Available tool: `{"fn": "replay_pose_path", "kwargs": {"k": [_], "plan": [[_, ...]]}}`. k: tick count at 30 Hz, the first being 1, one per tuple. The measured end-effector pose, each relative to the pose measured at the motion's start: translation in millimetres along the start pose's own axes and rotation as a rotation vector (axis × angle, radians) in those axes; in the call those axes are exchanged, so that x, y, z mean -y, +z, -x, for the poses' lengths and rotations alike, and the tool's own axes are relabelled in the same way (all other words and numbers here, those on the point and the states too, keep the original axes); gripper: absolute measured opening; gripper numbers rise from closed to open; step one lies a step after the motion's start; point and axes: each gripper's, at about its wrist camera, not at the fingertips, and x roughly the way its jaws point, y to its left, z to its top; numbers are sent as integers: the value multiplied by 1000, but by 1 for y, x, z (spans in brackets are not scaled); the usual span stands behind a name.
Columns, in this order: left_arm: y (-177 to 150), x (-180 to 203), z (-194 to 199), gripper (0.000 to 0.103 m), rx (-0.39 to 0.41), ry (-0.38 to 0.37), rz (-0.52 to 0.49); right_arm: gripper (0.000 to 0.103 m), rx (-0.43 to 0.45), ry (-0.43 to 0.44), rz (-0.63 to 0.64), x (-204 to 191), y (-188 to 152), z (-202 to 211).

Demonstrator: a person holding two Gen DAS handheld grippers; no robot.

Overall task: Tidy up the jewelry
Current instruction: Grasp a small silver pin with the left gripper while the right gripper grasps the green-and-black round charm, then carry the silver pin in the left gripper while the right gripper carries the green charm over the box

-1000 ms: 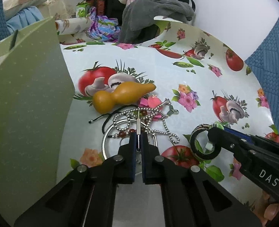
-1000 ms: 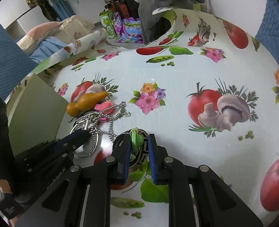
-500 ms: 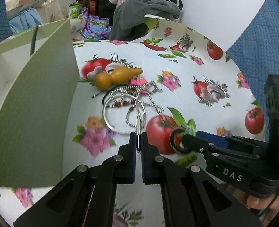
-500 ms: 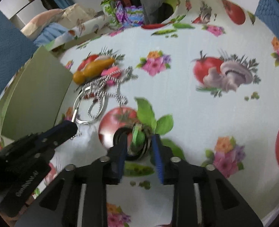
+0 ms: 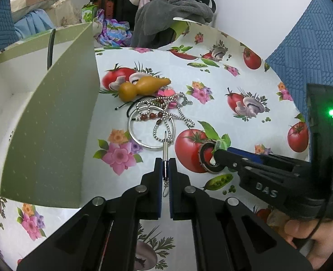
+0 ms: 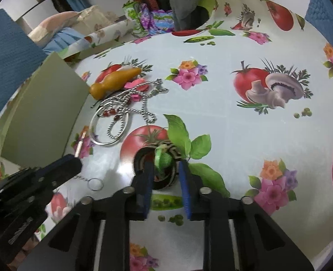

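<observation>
Left wrist view: the left gripper (image 5: 165,167) is clenching a slim silver pendant (image 5: 165,155), its small chain and ring dangling between the pads. Compared with a second ago, the pendant is no longer lying among the jewelry pile (image 5: 157,117); it is being drawn out toward six o'clock, clear of the silver bangle (image 5: 134,135) and the ball chain. The pile, with the yellow gourd charm (image 5: 141,85) at its twelve o'clock, is sitting on the flowered surface (image 5: 211,67), just beside the open green box (image 5: 46,113) at nine o'clock. At three o'clock the right gripper (image 5: 213,158) is reaching onto a dark patterned bangle (image 5: 208,158).

Right wrist view: the right gripper (image 6: 165,169) is straddling one side of the patterned bangle (image 6: 157,158), which carries a green tassel (image 6: 163,158); its jaws have just been closing again after a brief widening, and the pads look to be pressing on the rim. The bangle has slid toward six o'clock, away from the pile (image 6: 121,110). The left gripper (image 6: 72,161) is at eight o'clock with the pendant (image 6: 80,143) poking up.

Both pieces are now being separated out, probably bound for the box.
</observation>
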Motion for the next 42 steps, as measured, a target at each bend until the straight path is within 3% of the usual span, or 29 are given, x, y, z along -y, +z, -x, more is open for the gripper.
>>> {"fn": "replay_pose_path", "kwargs": {"k": [5, 14, 22, 30, 34, 42], "plan": [[4, 0, 3, 4, 4, -9, 0, 6, 23, -45, 19, -7, 1, 4], [6, -4, 25, 4, 27, -38, -16, 3, 82, -53, 8, -17, -4, 33], [16, -7, 56, 4, 55, -51, -59, 3, 131, -111, -10, -27, 1, 55], [11, -24, 71, 4, 67, -38, -46, 8, 63, -68, -73, -14, -6, 19], [7, -30, 71, 4, 63, -34, -32, 23, 63, -57, -64, -14, -4, 13], [3, -29, 69, 4, 57, -32, -31, 23, 62, -134, 23, -27, -2, 0]]}}
